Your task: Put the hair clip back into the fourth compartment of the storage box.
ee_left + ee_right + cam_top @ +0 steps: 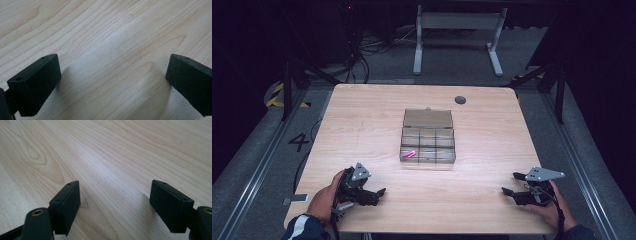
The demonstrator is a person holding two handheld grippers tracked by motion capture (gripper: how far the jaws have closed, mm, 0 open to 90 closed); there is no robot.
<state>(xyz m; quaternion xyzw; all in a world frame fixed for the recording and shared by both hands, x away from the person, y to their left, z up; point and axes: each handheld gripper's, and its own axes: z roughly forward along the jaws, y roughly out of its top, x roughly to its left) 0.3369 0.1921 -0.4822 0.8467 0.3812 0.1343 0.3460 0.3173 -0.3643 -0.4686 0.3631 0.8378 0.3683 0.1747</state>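
Midway between each hand-held gripper [373, 193] [511, 189], farther back, sits the organizer box [428, 142].

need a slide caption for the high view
Two hand-held grippers, left and right, rest open on a wooden table near a clear compartment box holding a pink item.

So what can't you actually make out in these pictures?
- Compartment box, high view: too small to tell what its cells hold beyond one pink item.
- Left gripper and right gripper, high view: hands cover their rear parts.
- Person, high view: cut off by the bottom edge.
- Area beyond the table: too dark.
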